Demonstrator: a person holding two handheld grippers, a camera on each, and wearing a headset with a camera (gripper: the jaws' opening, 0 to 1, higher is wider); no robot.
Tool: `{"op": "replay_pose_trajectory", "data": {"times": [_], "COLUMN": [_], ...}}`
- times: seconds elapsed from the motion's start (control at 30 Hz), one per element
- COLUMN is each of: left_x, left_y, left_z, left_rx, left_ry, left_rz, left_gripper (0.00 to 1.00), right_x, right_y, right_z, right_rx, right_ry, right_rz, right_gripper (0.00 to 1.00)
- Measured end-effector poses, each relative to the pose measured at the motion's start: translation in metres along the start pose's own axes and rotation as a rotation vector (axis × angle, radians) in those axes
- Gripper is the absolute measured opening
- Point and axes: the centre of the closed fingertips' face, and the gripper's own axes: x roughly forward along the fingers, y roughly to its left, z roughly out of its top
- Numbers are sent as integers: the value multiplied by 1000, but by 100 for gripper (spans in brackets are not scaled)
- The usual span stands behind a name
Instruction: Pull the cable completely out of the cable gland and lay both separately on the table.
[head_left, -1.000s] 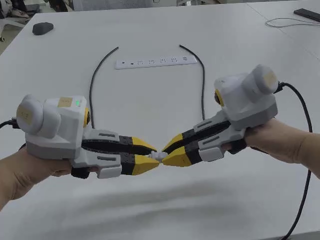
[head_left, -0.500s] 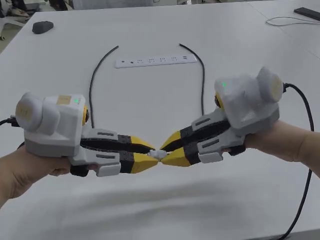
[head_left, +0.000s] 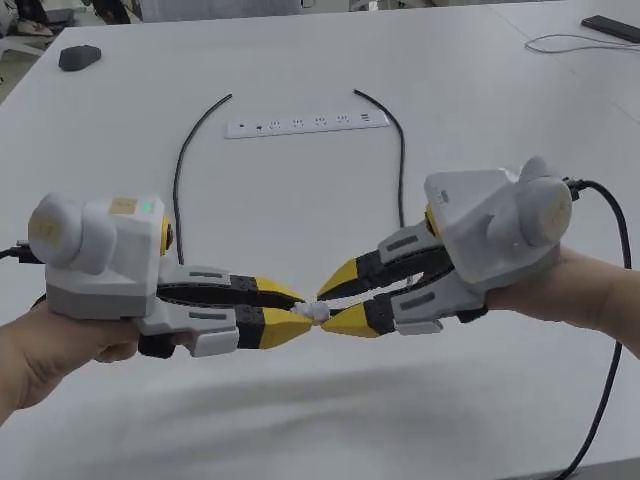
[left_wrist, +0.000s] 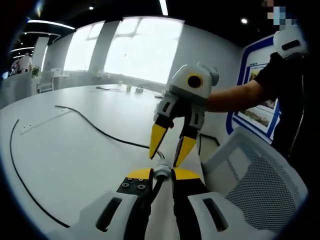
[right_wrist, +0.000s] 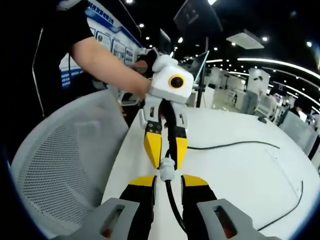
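- Closest in, both grippers are held up above the table (head_left: 300, 420), tips meeting nose to nose.
- The left gripper (head_left: 300, 311) has its jaws pinched on the white cable gland (head_left: 318, 313), and that grip looks firm in both gripper views.
- The right gripper (head_left: 334, 306) comes in from the other side with its jaws spread in a V. In its own view they sit either side of the cable (right_wrist: 171, 197) without pressing on it, as far as I can tell.
- That black cable runs out of the gland and back between the right gripper's jaws, so it is clearly seated in the gland.
- Progress, by my reading: early. The gland is secured, but the cable has not been pulled free and neither part is on the table. Left to do: close on the cable, draw it right out, then set down 2 separate pieces.
- Further back, a loose black cable (head_left: 178, 190) curves across the tabletop, with a second loose cable (head_left: 402, 160) opposite. I can't tell whether either joins the one in the gland.
- Between their far ends lies a white power strip (head_left: 305, 124).
- Far corner: a small dark object (head_left: 78, 57), too small to name.
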Motion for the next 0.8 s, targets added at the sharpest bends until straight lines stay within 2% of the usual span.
{"op": "replay_pose_trajectory", "data": {"times": [0.1, 0.27, 0.4, 0.47, 0.53, 0.6, 0.8], "left_x": [-1, -1, -1, 0, -1, -1, -6], "left_y": [0, -2, -3, -3, -1, -1, -1], "left_z": [-1, 0, 1, 0, -1, -4, -9], "left_rx": [2, 1, 4, 9, 1, 22, 19], "left_ry": [2, -2, 1, 7, 11, 22, 37], "left_rz": [4, 4, 0, 1, 16, 20, 21], "left_gripper": [15, 15, 15, 15, 15, 15, 15], "right_x": [-4, -2, 1, 0, 0, -1, -11], "right_y": [-2, 4, 7, 6, 4, 4, 5], "right_z": [-3, -10, -14, -15, -17, -22, -39], "right_rx": [-8, -11, -29, -14, -30, -32, -23], "right_ry": [8, 38, 58, 66, 72, 91, 133], "right_rz": [-13, 7, 9, 11, 1, -1, -12], "right_gripper": [7, 8, 1, 0, 0, 0, 0]}}
